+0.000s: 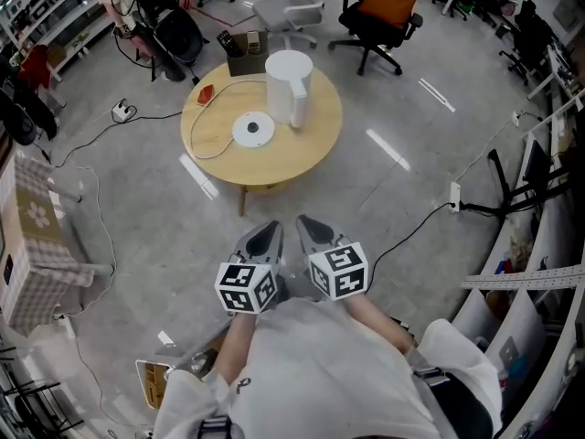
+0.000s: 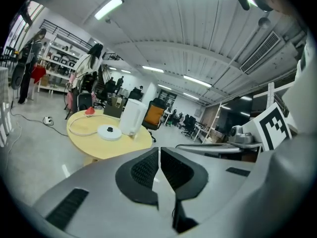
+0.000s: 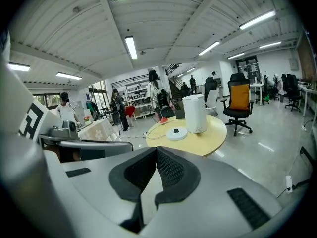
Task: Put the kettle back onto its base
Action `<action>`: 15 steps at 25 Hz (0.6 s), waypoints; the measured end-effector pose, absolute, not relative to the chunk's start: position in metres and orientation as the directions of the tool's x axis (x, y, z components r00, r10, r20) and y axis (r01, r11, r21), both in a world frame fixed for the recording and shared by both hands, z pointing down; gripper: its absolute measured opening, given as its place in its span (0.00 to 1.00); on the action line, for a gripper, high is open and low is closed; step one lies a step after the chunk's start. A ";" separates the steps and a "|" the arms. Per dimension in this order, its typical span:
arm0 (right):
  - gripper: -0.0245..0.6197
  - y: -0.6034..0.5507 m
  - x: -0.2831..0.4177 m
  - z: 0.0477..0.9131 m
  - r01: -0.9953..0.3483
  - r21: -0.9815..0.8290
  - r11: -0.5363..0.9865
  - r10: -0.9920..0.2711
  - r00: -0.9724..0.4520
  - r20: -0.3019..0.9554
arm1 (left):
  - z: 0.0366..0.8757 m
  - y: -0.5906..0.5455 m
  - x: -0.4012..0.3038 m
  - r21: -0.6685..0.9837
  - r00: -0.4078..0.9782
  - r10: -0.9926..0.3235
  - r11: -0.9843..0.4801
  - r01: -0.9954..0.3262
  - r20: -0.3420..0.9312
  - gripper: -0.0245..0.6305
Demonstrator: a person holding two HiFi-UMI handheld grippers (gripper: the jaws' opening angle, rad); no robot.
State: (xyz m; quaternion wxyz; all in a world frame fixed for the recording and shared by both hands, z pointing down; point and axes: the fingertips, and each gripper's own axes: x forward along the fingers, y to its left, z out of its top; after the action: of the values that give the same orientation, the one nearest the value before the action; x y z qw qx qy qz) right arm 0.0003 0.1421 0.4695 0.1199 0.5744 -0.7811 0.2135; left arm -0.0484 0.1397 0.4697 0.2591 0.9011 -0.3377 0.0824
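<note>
Both my left gripper (image 1: 263,236) and right gripper (image 1: 309,230) have their jaws pressed together and empty, probably because nothing is within reach. The kettle (image 1: 289,87) stands upright on the counter (image 1: 215,154), just beside its base (image 1: 253,129), not yet on it.

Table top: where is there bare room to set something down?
Bare: on the table, the near strip between the base and the front rim, and the right side beside the kettle. Crowded: the far edge with the brown box and red object; a cable loops across the left.
</note>
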 end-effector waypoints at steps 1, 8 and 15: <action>0.08 0.136 -0.001 0.470 -0.949 -0.194 0.249 -0.845 -0.310 0.435 | 0.471 0.134 -0.049 0.415 0.760 -0.564 -0.637 -0.649 0.323 0.09; 0.08 0.106 -0.007 0.476 -0.951 -0.197 0.240 -0.837 -0.305 0.453 | 0.470 0.102 -0.052 0.465 0.785 -0.543 -0.636 -0.616 0.297 0.09; 0.08 0.076 -0.017 0.481 -0.954 -0.181 0.238 -0.834 -0.296 0.466 | 0.478 0.072 -0.061 0.474 0.781 -0.546 -0.624 -0.621 0.305 0.09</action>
State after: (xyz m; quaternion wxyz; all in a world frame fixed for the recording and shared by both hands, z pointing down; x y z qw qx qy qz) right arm -0.0166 0.0760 0.4807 0.1374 0.5770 -0.7748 0.2189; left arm -0.0612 0.0716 0.4784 0.2875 0.8987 -0.3247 0.0656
